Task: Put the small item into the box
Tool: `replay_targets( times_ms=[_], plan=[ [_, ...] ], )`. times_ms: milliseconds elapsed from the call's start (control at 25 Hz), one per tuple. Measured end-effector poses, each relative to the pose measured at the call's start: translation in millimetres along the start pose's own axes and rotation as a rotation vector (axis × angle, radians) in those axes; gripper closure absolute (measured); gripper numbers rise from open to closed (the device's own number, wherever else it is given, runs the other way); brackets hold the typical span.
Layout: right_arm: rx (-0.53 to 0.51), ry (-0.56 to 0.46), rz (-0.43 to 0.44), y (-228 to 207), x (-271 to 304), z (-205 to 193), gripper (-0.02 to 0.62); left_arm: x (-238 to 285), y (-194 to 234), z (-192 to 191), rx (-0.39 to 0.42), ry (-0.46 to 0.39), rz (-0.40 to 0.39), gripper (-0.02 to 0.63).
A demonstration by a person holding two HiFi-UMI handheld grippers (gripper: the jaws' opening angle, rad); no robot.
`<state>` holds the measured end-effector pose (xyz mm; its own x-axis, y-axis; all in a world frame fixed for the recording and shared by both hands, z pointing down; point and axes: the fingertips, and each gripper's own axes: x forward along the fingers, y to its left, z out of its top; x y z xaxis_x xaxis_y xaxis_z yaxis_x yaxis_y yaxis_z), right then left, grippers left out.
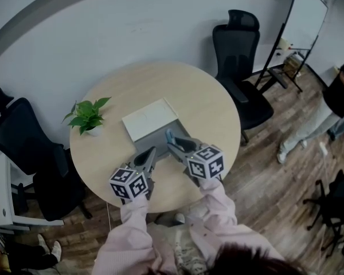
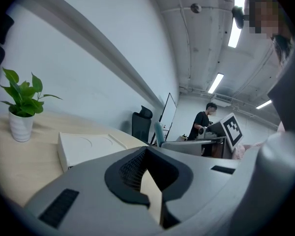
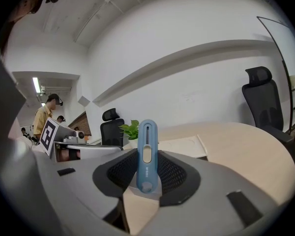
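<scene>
**Nearly at the box: blue item clamped upright in the right hand-held gripper**

Head view. On the round table (image 1: 215, 105) a flat white box (image 1: 149, 118) lies near the middle, with a potted plant (image 1: 87, 116) just to its left. Both tools are at the box's near side. The left hand-held gripper (image 1: 149, 155) is by the near edge and the right hand-held gripper (image 1: 173, 144) by the near right corner. The small blue item (image 1: 169, 136) sticks out of the right one's tip. The box therefore lies just ahead of the item, away from the person. The right hand is the one that matters (it carries the load and is at least as near as the left).

Left gripper view. The jaws are drawn together at their tips with nothing between them, and only bare table shows through the gap behind. The box lies ahead and to the left, its white top facing up. Whether it is open cannot be told from here.

Right gripper view. The jaws are clenched on the item, a slim blue piece with a slot down its face. It is gripped by its lower end with its long axis upright, crosswise to the jaws. The box sits beyond it, low on the table. The coming move is probably a short reach forward over the box, and the item would likely need lowering or tipping to go in.
</scene>
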<state>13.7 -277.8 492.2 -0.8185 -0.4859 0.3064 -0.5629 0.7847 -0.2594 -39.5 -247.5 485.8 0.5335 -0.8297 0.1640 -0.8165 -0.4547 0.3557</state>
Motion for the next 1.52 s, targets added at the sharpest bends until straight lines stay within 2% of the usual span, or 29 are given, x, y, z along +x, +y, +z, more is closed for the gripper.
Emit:
replay_targets(
  times_ms=[680, 1520],
  plan=[
    [0.032, 0.105, 0.01, -20.1, 37.2, -13.0, 0.459, 10.9, 25.8, -18.7, -0.071, 0.071, -0.001, 0.597],
    [0.008, 0.273, 0.063, -31.7, 70.8, -42.3, 0.459, 23.7, 48.3, -41.0, -0.13, 0.147, -0.006, 0.597]
  ],
)
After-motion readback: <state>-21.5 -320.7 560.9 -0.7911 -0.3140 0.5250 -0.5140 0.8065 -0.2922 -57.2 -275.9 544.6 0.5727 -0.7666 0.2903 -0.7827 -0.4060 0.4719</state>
